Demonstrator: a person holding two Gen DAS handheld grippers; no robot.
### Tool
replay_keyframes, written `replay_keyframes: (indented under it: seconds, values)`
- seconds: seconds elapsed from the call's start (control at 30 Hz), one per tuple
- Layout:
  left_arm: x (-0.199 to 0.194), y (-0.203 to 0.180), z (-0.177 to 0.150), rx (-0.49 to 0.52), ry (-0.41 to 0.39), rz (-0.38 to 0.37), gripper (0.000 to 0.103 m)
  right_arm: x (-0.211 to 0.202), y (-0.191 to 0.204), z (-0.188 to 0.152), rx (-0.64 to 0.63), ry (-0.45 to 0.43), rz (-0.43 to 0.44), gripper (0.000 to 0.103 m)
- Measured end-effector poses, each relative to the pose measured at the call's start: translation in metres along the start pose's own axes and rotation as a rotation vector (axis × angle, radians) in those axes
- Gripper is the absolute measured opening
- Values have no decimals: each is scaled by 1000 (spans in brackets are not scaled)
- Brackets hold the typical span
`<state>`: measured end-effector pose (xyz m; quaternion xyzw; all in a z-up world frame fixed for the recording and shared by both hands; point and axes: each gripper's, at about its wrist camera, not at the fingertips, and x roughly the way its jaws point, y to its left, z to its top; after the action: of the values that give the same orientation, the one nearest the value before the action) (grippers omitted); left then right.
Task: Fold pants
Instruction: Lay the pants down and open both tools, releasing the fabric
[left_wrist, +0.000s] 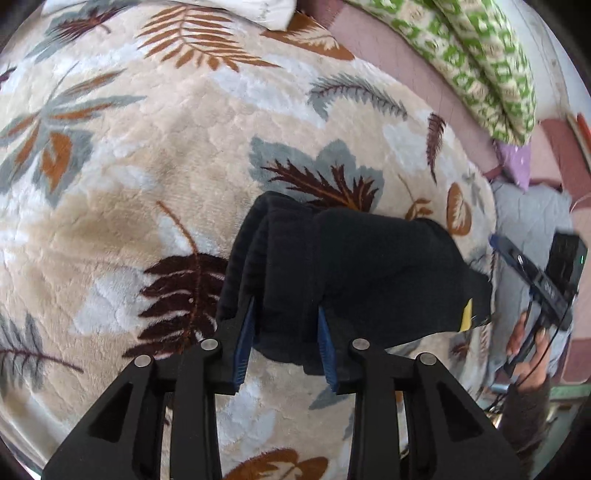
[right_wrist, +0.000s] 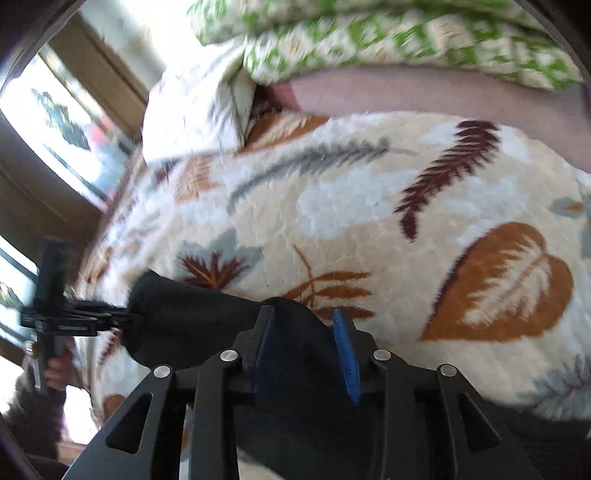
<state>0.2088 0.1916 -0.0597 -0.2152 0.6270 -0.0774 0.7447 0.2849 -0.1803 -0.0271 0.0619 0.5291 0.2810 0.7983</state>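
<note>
A: Left claw (left_wrist: 286, 325) — clamped on the bunched black pants (left_wrist: 351, 258), which hang lifted above the leaf-print blanket (left_wrist: 147, 166) on the bed.

B: Right claw (right_wrist: 304, 332) — black cloth lies between its 2 blue pads (right_wrist: 347, 354), but grip unclear; cannot tell. Green-patterned pillow (right_wrist: 406, 37) lies beyond.

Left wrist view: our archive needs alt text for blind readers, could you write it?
The left gripper pinches bunched black pants above a cream blanket printed with leaves. At the right edge, a hand holds the right gripper at the pants' far end.
</note>
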Motion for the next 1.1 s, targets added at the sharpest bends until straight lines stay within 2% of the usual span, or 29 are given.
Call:
replay_keyframes:
  seconds: [0.07,0.1,0.13,0.17,0.2,0.27,0.33,0.5,0.57,0.63,0.7,0.83,0.9,1.0,1.1]
  values:
    - [-8,-3,-3,-4,-23,35,33,-34,-10,-9,73,-53,17,41]
    - [-12,-7,-5,6,-43,103,42,-52,-16,-14,110,-79,26,42]
    - [-10,-13,-4,17,-56,185,57,-69,-25,-21,152,-100,33,44]
    - [-7,-13,-2,12,-60,254,65,-87,-35,-32,194,-122,28,46]
    - [-5,-9,-4,-4,-56,244,67,-102,-44,-42,228,-140,13,48]
    - [-2,0,-3,-75,-32,150,67,-132,-65,-66,294,-166,-32,53]
    - [-10,4,-5,-132,-61,91,66,-155,-87,-92,364,-180,-71,53]
    - [-44,-15,-21,-121,-150,37,66,-203,-126,-148,480,-232,-78,53]
    - [-44,-44,-30,-62,-146,20,66,-212,-139,-163,519,-244,-72,53]
    - [-39,-84,-44,37,-142,65,66,-217,-150,-175,554,-256,-60,53]
    - [-19,-129,-62,114,-100,14,66,-214,-159,-182,592,-267,-55,53]
    - [37,-210,-90,200,16,-49,66,-210,-175,-193,669,-283,-22,55]
    - [66,-248,-105,201,81,-90,66,-204,-182,-196,685,-266,-31,55]
    - [107,-289,-120,145,169,-164,66,-197,-198,-199,710,-252,-39,56]
    - [141,-321,-130,74,204,-185,66,-189,-212,-195,703,-245,-40,56]
